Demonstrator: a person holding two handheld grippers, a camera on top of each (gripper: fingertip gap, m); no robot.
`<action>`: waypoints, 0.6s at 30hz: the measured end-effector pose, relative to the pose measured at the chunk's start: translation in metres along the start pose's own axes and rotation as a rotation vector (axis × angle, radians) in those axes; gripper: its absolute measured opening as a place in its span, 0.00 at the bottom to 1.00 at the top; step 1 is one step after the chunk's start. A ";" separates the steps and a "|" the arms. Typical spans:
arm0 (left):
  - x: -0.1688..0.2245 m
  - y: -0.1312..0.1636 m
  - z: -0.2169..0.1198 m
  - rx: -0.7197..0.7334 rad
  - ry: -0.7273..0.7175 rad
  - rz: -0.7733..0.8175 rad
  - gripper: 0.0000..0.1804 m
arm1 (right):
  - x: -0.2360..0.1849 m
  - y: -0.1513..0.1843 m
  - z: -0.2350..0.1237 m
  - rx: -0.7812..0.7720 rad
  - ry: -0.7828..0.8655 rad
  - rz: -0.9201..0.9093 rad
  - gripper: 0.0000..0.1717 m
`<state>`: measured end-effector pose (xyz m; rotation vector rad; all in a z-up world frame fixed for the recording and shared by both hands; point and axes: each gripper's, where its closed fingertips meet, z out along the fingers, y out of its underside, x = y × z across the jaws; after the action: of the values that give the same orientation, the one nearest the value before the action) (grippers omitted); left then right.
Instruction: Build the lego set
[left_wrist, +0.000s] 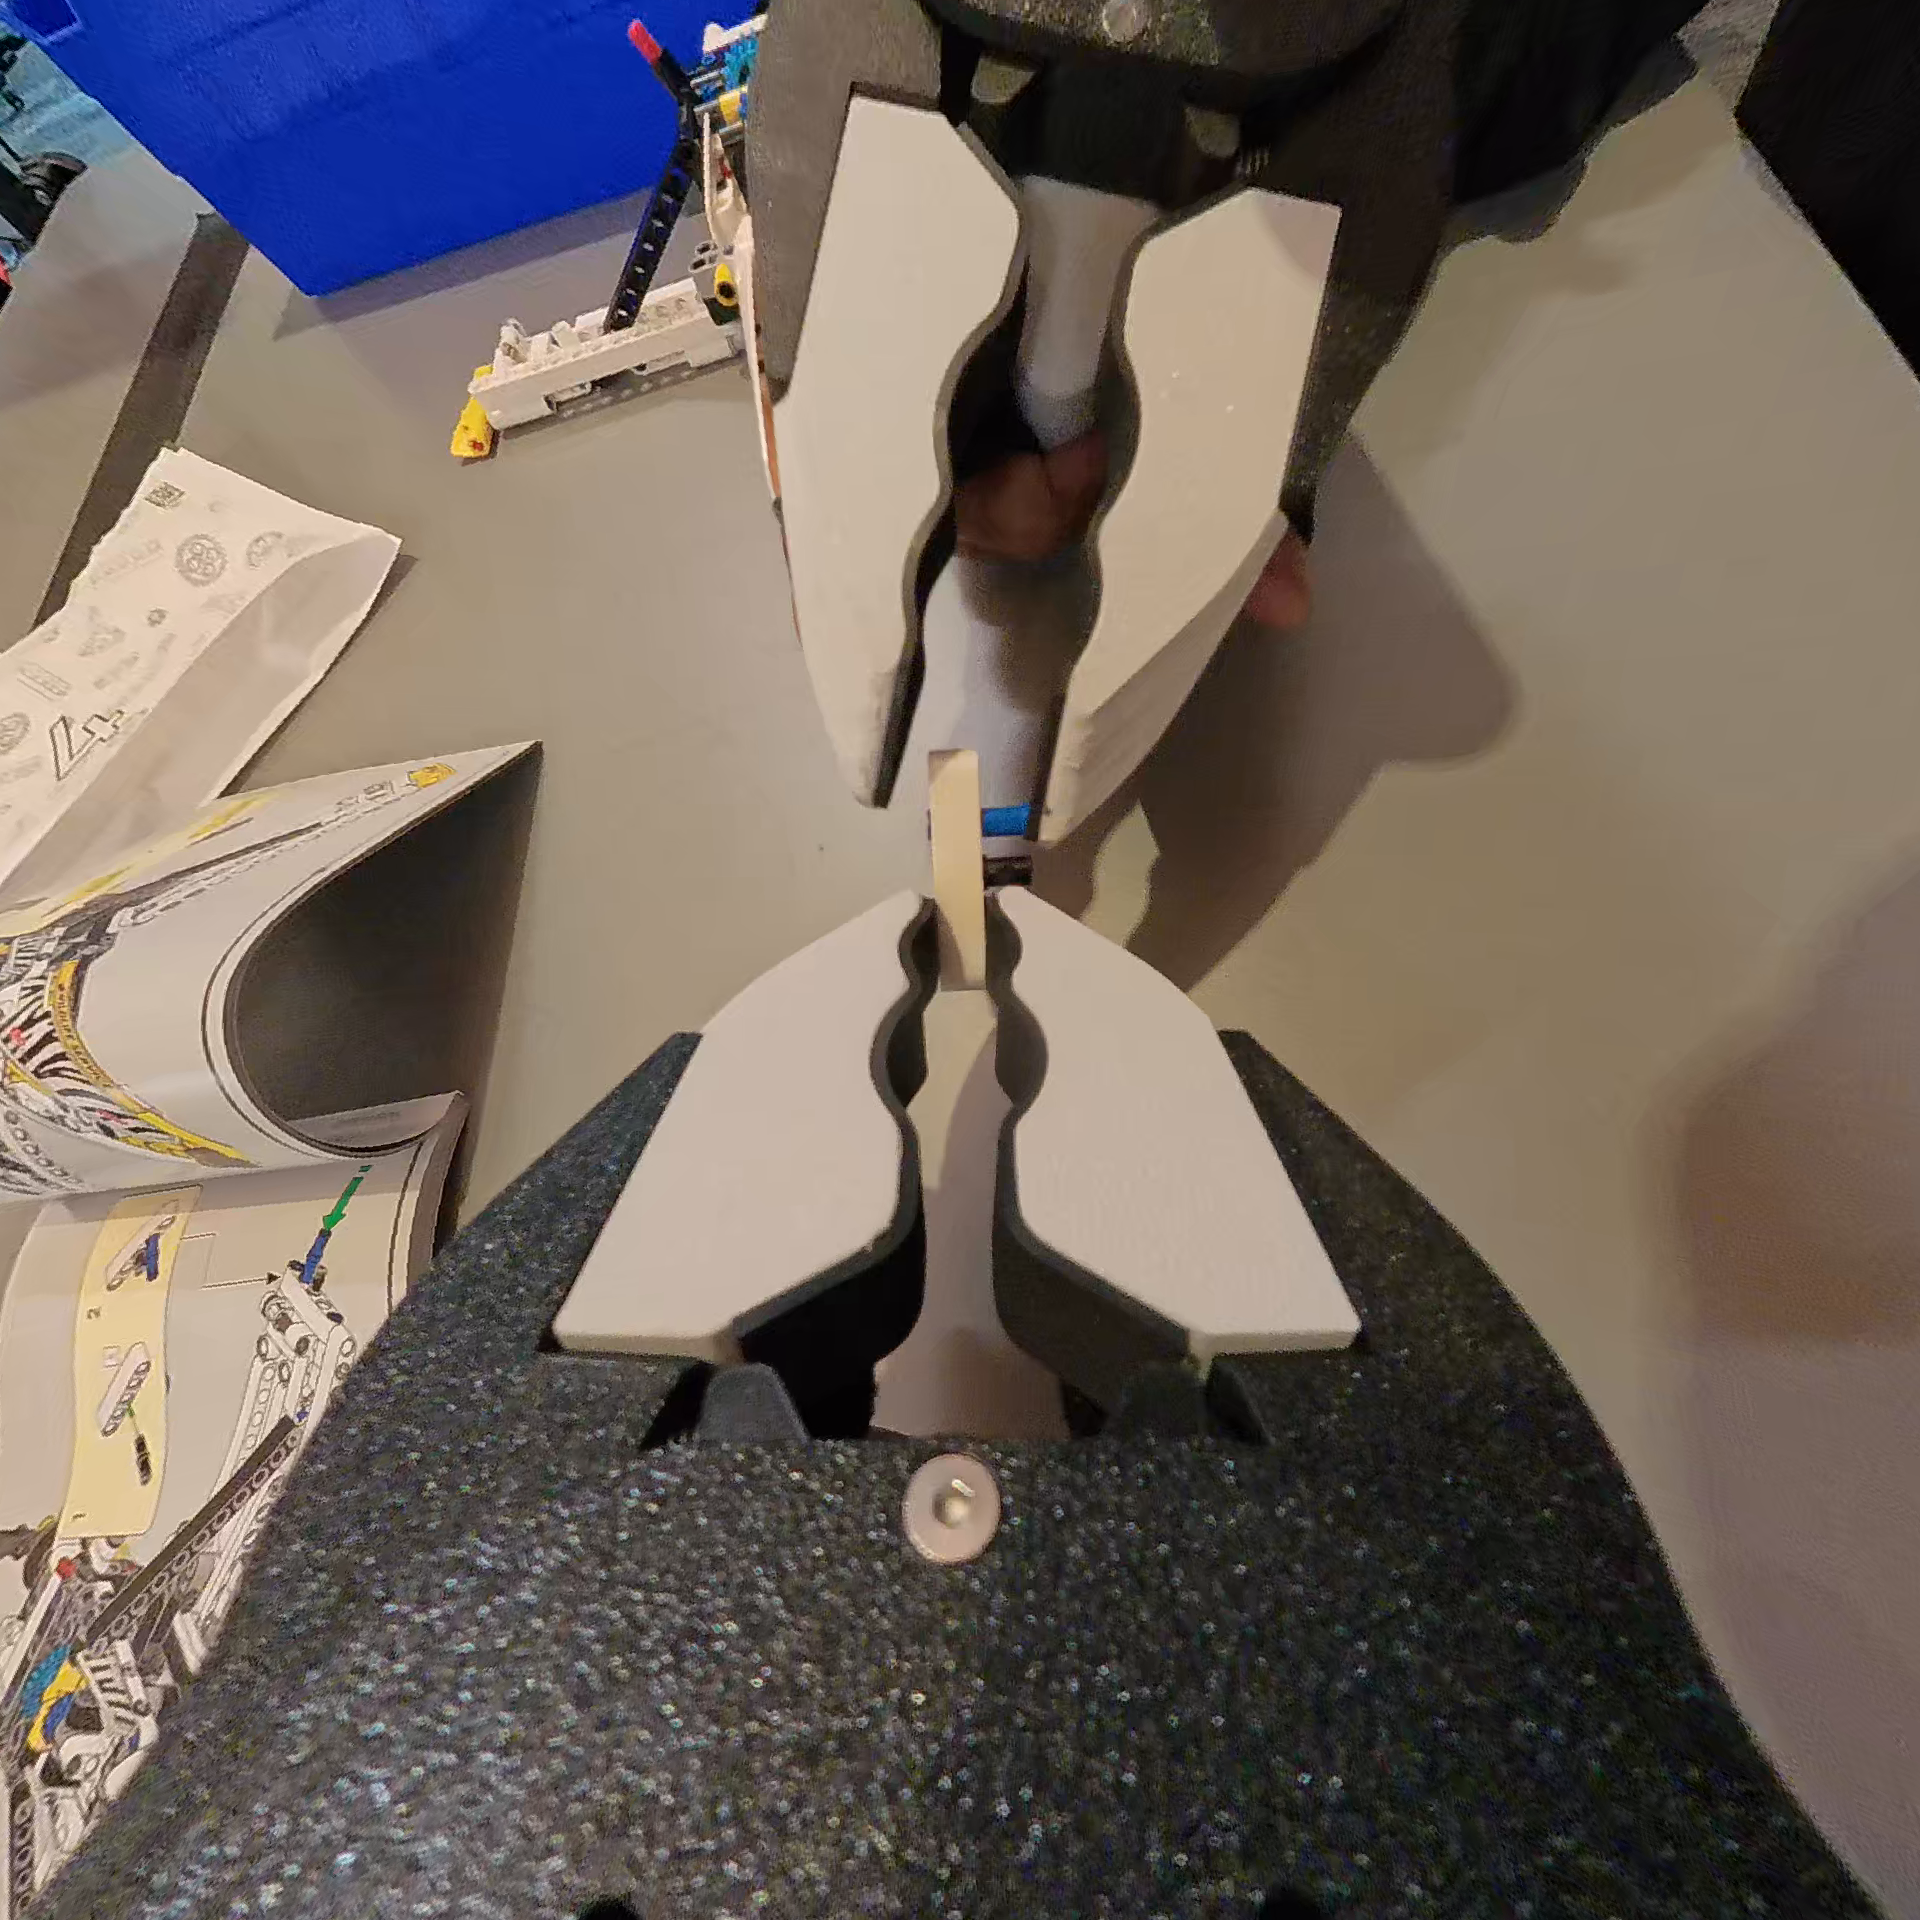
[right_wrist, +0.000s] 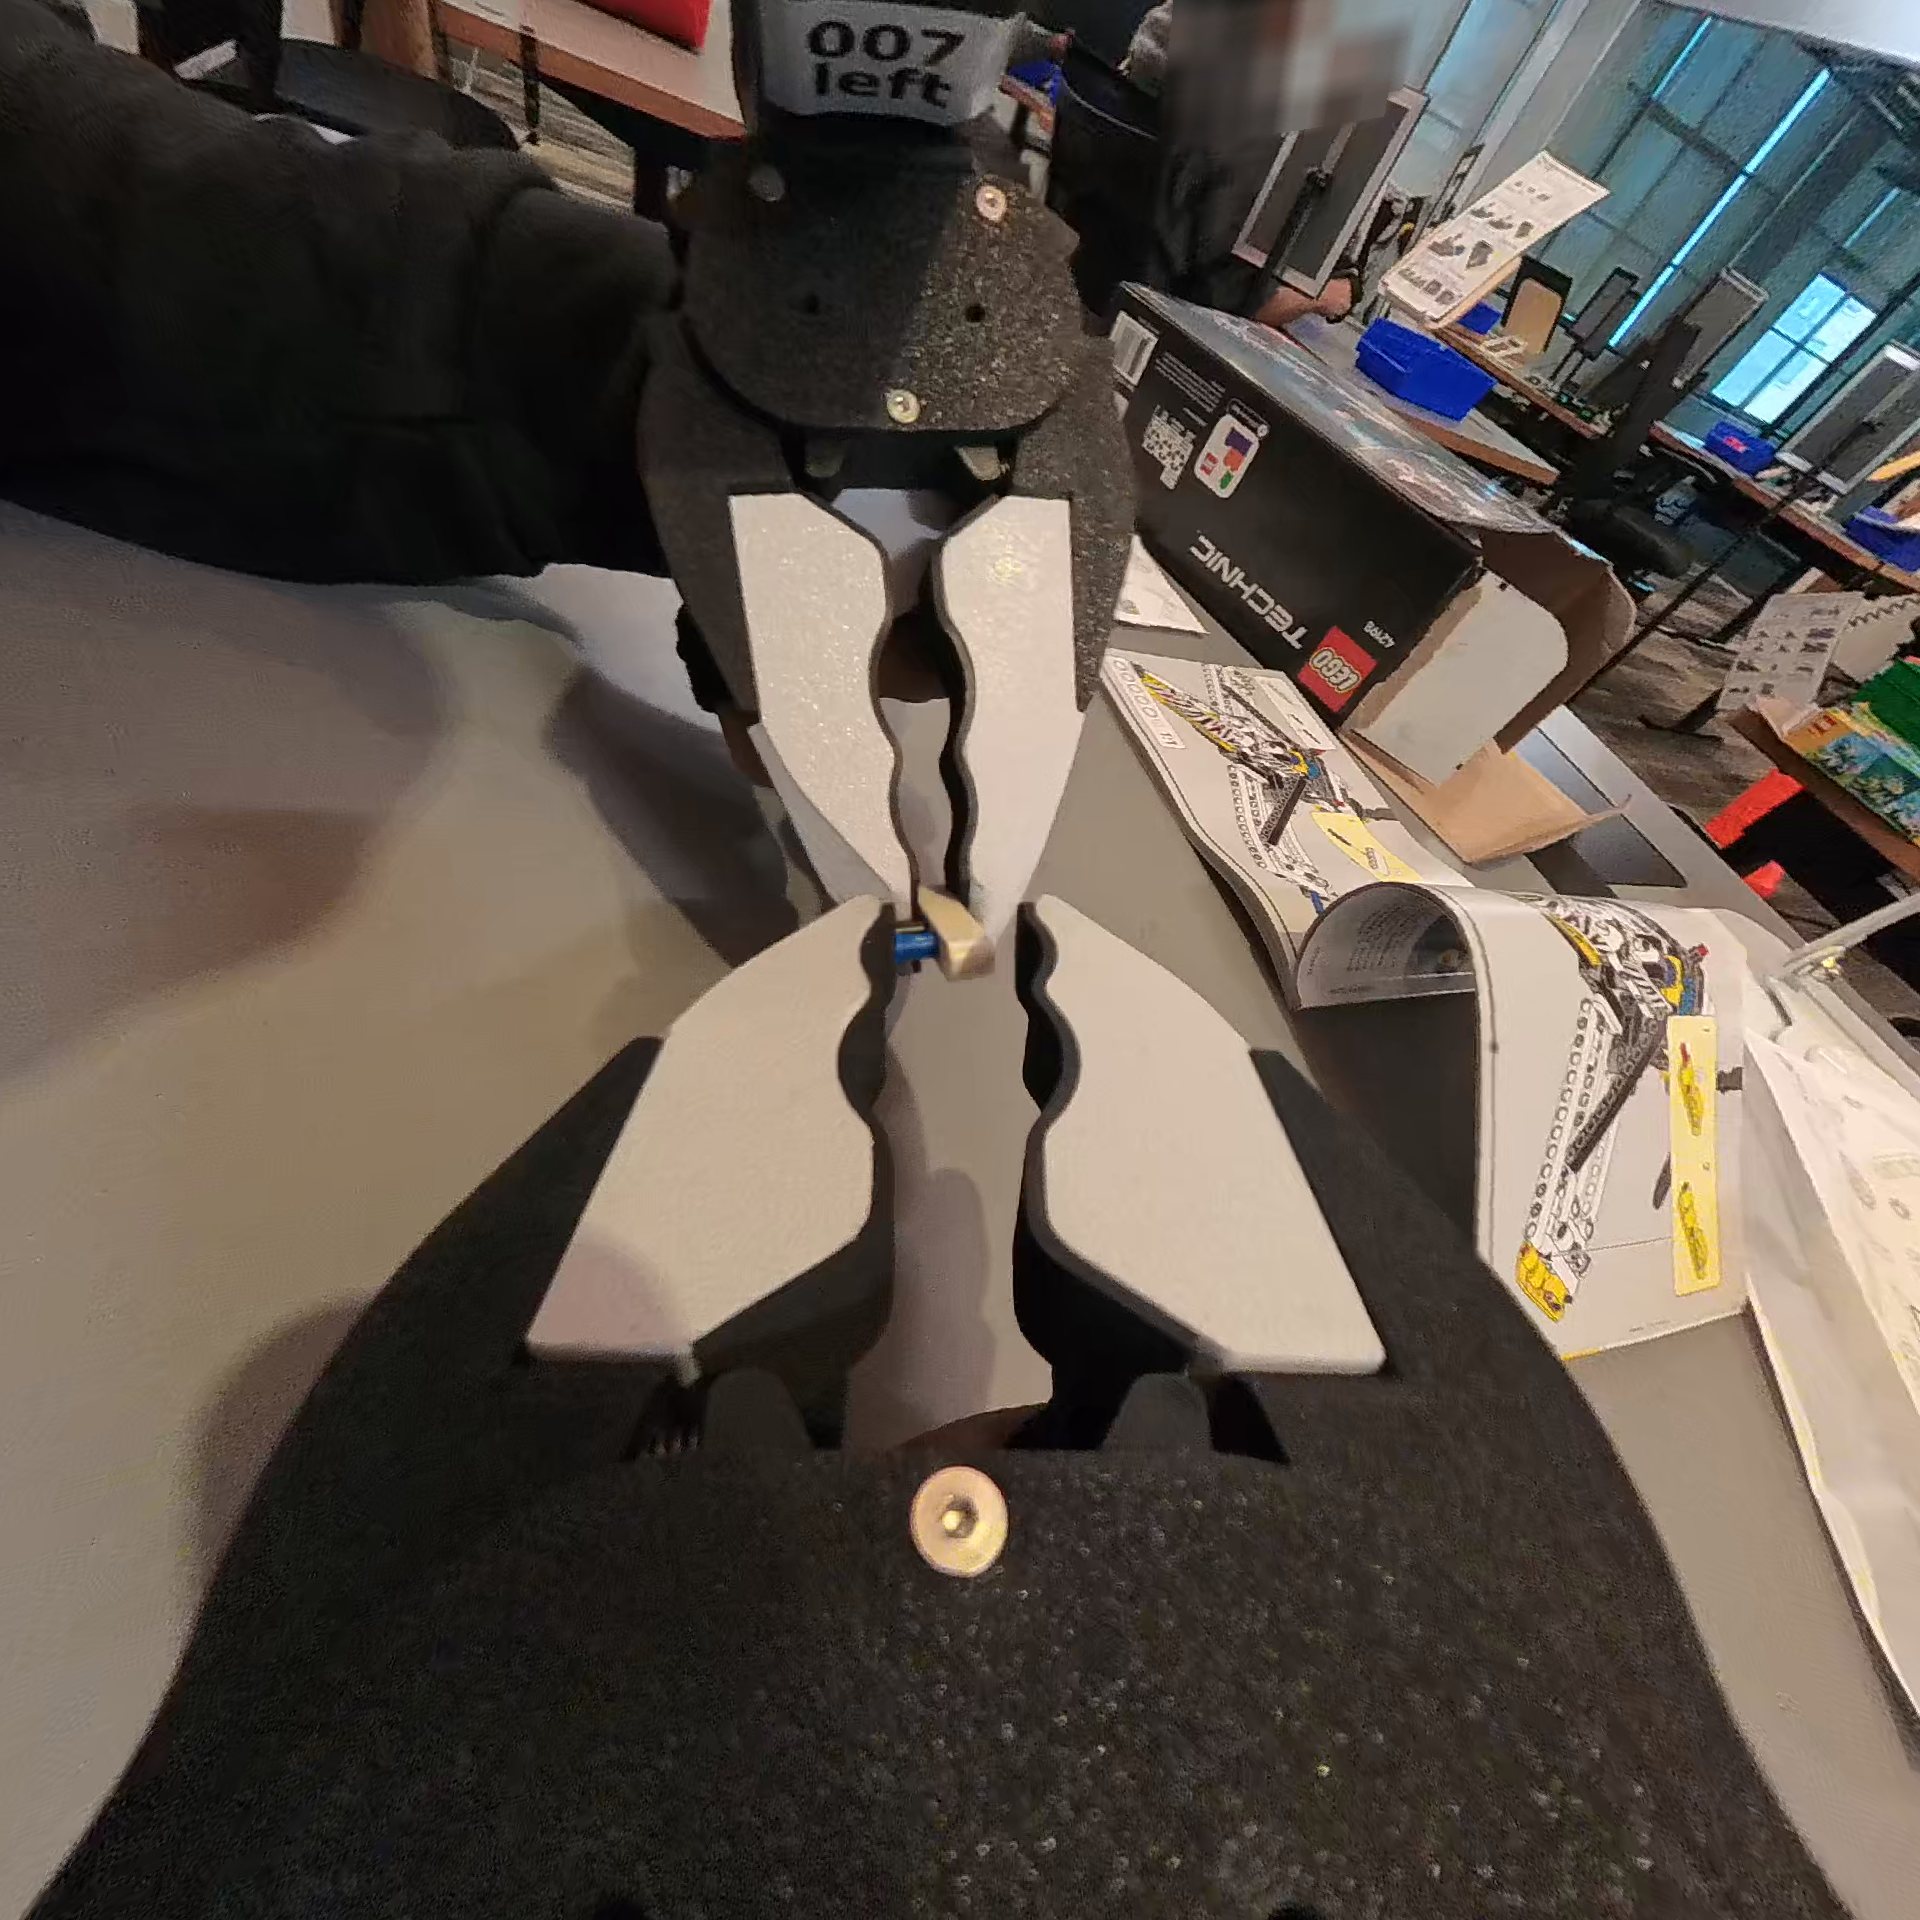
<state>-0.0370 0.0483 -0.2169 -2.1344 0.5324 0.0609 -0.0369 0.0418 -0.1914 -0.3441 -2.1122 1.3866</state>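
Note:
My left gripper (left_wrist: 961, 909) is shut on a small tan beam (left_wrist: 958, 883) and holds it upright above the grey table (left_wrist: 623, 644). A blue pin (left_wrist: 1009, 819) and a black pin (left_wrist: 1011, 868) stick out of the beam's side. My right gripper (left_wrist: 966, 816) faces it from the far side, with its jaws straddling the beam and the blue pin. In the right wrist view, my right gripper (right_wrist: 951, 920) has one finger against the blue pin (right_wrist: 914, 945). A gap shows between the other finger and the beam (right_wrist: 956, 935). The left gripper (right_wrist: 940, 894) pinches the beam from above.
A blue bin (left_wrist: 364, 135) and a partly built white model (left_wrist: 613, 364) stand at the far left. An open instruction booklet (left_wrist: 208, 935) and a printed paper bag (left_wrist: 156, 603) lie at the left. A black cardboard box (right_wrist: 1330, 540) stands beyond the booklet (right_wrist: 1455, 935). The tips of both grippers are at nearly the same place.

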 end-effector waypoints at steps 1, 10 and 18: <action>-0.001 0.001 0.000 -0.003 -0.007 -0.001 0.04 | 0.002 0.000 0.000 -0.001 0.007 0.003 0.12; -0.005 0.007 -0.001 -0.038 -0.034 0.015 0.04 | -0.001 0.006 0.000 -0.043 -0.003 -0.041 0.13; -0.007 0.006 -0.003 -0.019 -0.037 0.005 0.04 | -0.001 0.011 0.002 -0.075 -0.007 -0.036 0.19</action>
<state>-0.0458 0.0457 -0.2182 -2.1465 0.5177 0.1088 -0.0385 0.0445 -0.2023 -0.3303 -2.1694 1.2926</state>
